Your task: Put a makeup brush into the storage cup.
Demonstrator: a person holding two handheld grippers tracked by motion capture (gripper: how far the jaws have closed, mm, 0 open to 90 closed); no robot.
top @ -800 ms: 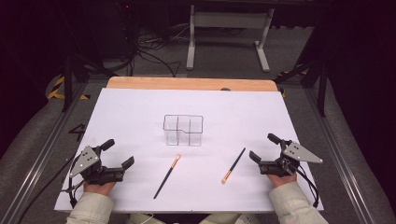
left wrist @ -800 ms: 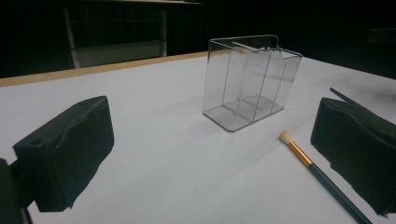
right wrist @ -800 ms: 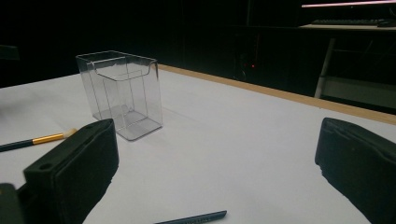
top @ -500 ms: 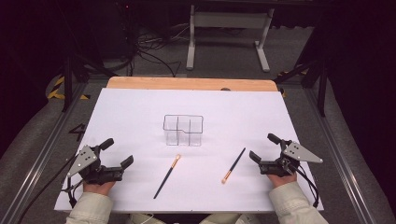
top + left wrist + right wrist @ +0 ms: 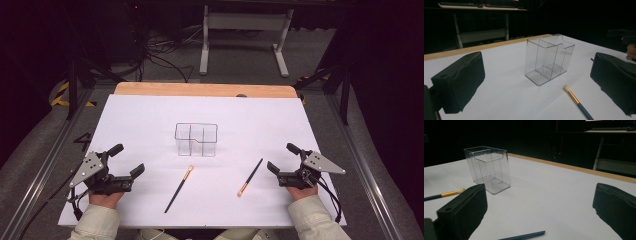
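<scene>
A white table (image 5: 150, 120) is seen from above, with a person's two sleeved forearms coming in at the bottom edge.

At about 8 o'clock from the table's middle, the left gripper (image 5: 126, 161) rests near the table's left front corner, held in the person's left hand (image 5: 104, 196). Its two black jaws stand wide apart and grasp nothing. A grey three-cornered plate sits on top of it.

Just left of centre, at about 7 o'clock, a dark-handled brush (image 5: 179, 189) lies flat on the white surface. Its pale tip and gold collar point up toward the centre, and its handle runs back toward the table's front edge. In the left gripper view the same brush tip lies just beside the container's base, not touching it.

At the centre stands a clear plastic container (image 5: 196, 139), upright, divided into compartments. It appears empty.

At about 5 o'clock a second brush (image 5: 249, 177) lies flat, its pale tip toward the front edge and its dark handle angled up and to the right. It is apart from the container.

At about 4 o'clock, near the right front corner, the right gripper (image 5: 280, 158) is held in the person's right hand (image 5: 299, 191). Its jaws are also spread wide, with nothing between them.
</scene>
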